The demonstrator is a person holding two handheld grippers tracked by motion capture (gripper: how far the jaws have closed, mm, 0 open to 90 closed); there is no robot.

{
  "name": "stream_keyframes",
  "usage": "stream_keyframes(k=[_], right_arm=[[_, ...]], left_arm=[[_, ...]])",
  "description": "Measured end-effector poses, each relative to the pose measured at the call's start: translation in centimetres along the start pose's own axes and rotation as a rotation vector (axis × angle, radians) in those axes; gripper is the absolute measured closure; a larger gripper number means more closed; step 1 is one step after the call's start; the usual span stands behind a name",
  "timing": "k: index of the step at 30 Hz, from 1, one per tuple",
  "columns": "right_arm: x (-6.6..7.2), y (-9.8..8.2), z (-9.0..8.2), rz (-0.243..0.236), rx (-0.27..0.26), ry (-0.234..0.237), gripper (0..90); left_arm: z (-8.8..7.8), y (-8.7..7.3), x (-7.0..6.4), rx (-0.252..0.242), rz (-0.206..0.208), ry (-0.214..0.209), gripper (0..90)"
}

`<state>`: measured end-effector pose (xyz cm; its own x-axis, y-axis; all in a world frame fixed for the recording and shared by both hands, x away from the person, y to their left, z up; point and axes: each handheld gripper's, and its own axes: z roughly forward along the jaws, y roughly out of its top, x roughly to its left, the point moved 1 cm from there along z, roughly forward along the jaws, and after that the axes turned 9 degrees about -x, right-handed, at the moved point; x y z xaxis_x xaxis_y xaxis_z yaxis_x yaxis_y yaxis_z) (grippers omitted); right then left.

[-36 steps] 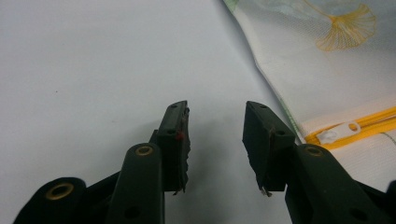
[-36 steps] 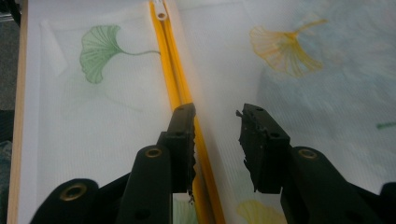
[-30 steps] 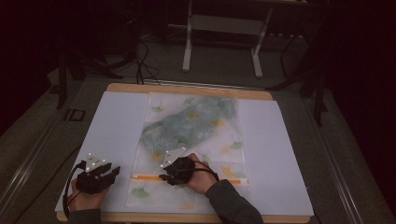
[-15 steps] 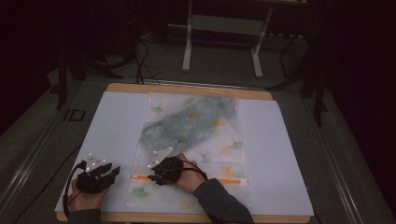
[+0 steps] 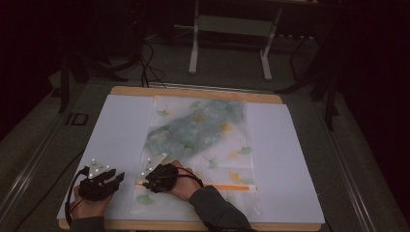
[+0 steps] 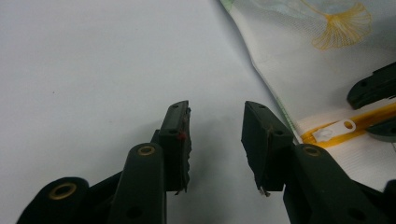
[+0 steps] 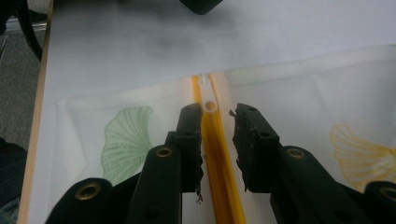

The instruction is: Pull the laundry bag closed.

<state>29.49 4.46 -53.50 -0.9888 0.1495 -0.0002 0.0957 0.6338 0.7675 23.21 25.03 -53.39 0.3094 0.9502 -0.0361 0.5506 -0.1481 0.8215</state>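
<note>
A white fabric cover point(image 5: 203, 130) printed with green and yellow ginkgo leaves lies flat on the table. An orange zipper point(image 5: 232, 187) runs across its near end. My right gripper point(image 5: 145, 183) sits at the zipper's left end. In the right gripper view its jaws point(image 7: 217, 114) straddle the orange tape point(image 7: 219, 154) without pressing it. They have just been closing, and the white pull point(image 7: 209, 105) lies just ahead of the tips. My left gripper point(image 5: 116, 178) rests open on the white sheet left of the cover, with nothing between its fingers point(image 6: 217, 116). The pull point(image 6: 334, 130) shows to its right.
A white sheet point(image 5: 111, 130) covers a wooden board point(image 5: 193, 92) under the cover. The cover's left edge point(image 6: 266, 79) lies close to my left gripper. A metal stand point(image 5: 232, 24) and cables stand on the dark floor beyond the table.
My right gripper has slid left along the orange zipper to its left end, closer to the left gripper. The left gripper has stayed put.
</note>
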Motion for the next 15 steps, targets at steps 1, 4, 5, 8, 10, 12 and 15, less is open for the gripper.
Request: stream_keyframes(k=[1, 4, 5, 8, 10, 12, 15], right_arm=[[0.0, 0.0, 0.1, 0.002, -0.003, 0.001, 72.3], [0.0, 0.1, 0.6, 0.009, -0.003, 0.007, 72.7], [0.0, 0.1, 0.8, 0.007, -0.002, 0.014, 72.9], [0.0, 0.4, 1.2, 0.003, 0.005, 0.017, 74.4], [0.0, 0.7, 1.5, 0.005, 0.013, 0.022, 76.2], [-0.1, 0.8, 1.7, 0.001, 0.021, 0.027, 78.3], [-0.1, 1.0, 2.0, 0.004, 0.028, 0.04, 81.8]], left_arm=[[0.0, 0.0, 0.0, -0.001, 0.0, 0.0, 61.8], [0.0, 0.1, -0.1, -0.002, 0.003, -0.004, 61.8], [0.0, 0.1, -0.2, -0.001, 0.006, -0.005, 61.8], [0.0, 0.1, -0.2, -0.001, 0.005, -0.005, 61.7], [-0.1, 0.1, -0.2, -0.004, 0.0, -0.005, 61.7], [-0.1, 0.1, -0.2, -0.005, -0.001, -0.006, 61.7], [-0.1, 0.1, -0.1, -0.005, -0.002, -0.011, 61.7]])
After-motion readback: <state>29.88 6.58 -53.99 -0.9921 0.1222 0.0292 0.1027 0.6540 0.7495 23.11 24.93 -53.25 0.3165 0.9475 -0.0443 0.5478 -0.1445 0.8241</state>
